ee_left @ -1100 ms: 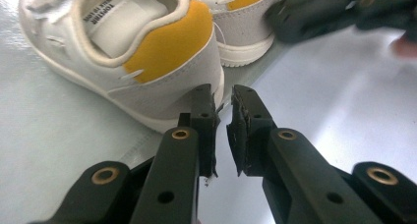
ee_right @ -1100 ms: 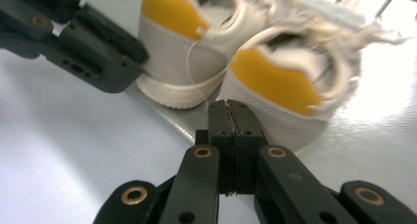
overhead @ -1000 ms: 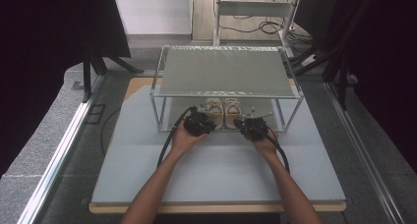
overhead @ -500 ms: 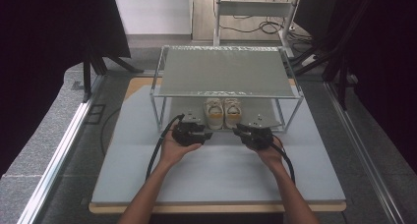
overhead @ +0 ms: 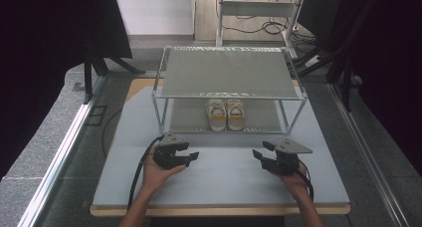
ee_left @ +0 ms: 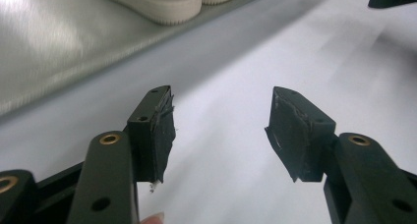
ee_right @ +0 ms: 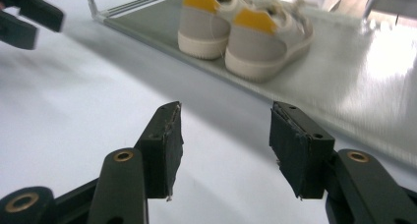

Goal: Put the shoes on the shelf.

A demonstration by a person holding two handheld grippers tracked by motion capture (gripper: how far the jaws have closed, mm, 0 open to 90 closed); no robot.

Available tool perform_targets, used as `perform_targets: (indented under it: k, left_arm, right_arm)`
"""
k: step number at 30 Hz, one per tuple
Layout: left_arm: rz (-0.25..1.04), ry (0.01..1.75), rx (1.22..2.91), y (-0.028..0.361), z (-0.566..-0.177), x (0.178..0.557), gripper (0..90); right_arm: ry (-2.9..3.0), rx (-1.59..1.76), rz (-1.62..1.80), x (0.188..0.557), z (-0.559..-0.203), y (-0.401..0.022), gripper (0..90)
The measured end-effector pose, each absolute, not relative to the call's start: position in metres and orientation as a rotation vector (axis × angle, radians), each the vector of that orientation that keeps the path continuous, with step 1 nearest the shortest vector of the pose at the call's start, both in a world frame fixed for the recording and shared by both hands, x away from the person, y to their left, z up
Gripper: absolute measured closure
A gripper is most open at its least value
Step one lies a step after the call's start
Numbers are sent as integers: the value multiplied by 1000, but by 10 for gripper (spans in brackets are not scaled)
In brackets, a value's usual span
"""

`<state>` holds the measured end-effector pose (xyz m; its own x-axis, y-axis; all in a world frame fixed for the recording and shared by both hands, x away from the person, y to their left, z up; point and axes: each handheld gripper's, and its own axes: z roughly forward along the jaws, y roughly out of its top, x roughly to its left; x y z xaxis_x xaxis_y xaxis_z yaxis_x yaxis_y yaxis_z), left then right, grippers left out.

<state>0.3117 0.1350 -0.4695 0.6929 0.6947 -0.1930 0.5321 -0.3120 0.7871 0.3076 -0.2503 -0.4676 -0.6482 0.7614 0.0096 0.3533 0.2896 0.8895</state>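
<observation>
left gripper (overhead: 191,156): jaws apart, empty, lower left | right gripper (overhead: 258,155): jaws apart, empty, lower right | shoes (overhead: 226,114): centre, rack's (overhead: 230,94) lower shelf

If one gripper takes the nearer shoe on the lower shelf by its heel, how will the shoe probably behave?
The shoe looks like a low sneaker with a thick flat sole, so it should sit stable and not roll. Its heel appears padded fabric, likely to yield somewhat between the jaws. It stands close beside the other shoe, so pushing it sideways would probably move both along the smooth lower shelf.
</observation>
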Motion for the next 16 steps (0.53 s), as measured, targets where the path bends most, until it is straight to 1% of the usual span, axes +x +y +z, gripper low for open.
perform_targets:
  k: [1,3,8,16]
  left_arm:
    - [235,953,2005,138,-471,309,421]
    - [259,967,2012,143,-474,304,421]
    - [247,981,2009,152,-477,305,413]
    - [234,975,1993,153,-470,304,390]
  right_arm:
    - [2175,981,1250,305,-472,-254,444]
    - [2167,977,1221,302,-473,-257,444]
    - [2181,1014,1212,300,-483,-268,442]
    - [2189,998,1240,304,-485,-267,431]
